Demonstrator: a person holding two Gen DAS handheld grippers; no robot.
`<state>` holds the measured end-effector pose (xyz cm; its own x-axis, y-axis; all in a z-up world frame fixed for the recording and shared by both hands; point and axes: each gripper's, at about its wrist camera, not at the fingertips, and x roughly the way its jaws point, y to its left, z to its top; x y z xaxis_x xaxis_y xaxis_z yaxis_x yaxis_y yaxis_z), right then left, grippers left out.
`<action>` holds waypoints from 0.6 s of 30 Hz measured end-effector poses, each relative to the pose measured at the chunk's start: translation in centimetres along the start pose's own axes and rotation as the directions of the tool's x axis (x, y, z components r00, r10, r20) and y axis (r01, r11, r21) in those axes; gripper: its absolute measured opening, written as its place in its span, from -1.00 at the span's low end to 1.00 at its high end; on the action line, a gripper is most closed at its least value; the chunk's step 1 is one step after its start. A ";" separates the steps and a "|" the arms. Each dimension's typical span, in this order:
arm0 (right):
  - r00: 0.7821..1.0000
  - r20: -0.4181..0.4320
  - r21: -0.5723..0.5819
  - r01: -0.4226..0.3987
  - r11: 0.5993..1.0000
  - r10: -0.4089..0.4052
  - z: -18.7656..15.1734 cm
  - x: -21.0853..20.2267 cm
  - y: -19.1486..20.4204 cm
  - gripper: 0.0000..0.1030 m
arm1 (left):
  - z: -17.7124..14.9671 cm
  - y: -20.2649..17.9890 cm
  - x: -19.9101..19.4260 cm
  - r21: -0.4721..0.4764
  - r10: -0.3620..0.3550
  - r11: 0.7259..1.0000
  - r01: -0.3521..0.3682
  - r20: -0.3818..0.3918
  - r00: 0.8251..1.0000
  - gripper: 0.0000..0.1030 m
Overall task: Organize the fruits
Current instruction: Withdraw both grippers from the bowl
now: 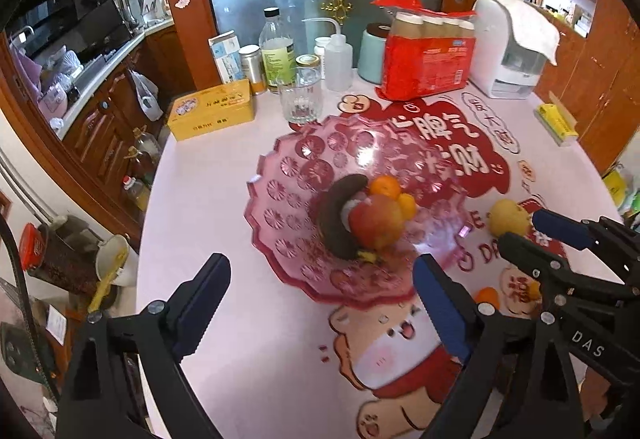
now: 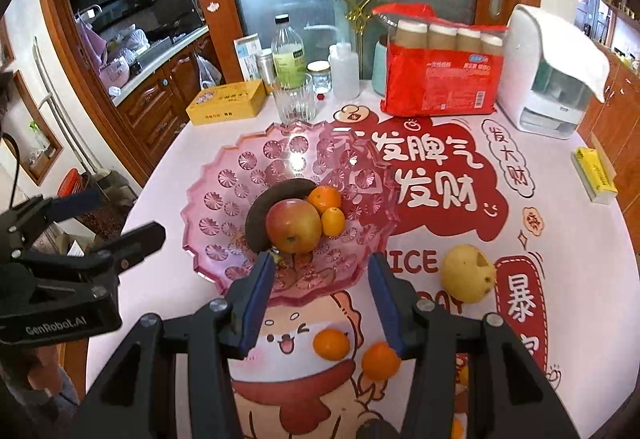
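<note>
Both jaws open, empty: left gripper [image 1: 320, 303] marked "DAS", right gripper [image 2: 320, 303]. "GenRobot.AI" label [image 2: 56, 326] at 9 o'clock.

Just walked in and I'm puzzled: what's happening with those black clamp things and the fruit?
A person holds two hand-held grippers, left and right, above the table, both open and empty. The pink glass bowl already holds a red apple, a blackened banana and two small oranges. A yellow pear and two more oranges lie on the printed tablecloth.
</note>
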<state>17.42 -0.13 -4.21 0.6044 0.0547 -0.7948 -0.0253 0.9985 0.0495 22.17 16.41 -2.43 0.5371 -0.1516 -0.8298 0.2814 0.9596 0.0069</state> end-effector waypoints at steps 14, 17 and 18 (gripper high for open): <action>0.994 0.102 0.041 0.023 0.999 -0.027 -2.7 -7.2 -2.2 0.01 | -1.9 -3.6 -5.4 0.002 -0.067 0.998 0.067 0.052 0.996 0.79; 0.992 0.122 0.055 0.030 0.998 -0.037 -3.2 -8.4 -3.4 0.03 | -2.0 -4.9 -6.1 0.015 -0.075 0.997 0.074 0.064 0.995 0.79; 0.991 0.125 0.060 0.032 0.998 -0.039 -3.3 -8.6 -3.7 0.03 | -2.1 -5.4 -6.3 0.019 -0.076 0.997 0.075 0.066 0.995 0.79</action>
<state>9.64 -4.31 0.45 0.7000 0.0141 -0.7140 0.0414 0.9973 0.0603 15.62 12.73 1.63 0.5658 -0.2393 -0.7891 0.3356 0.9409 -0.0448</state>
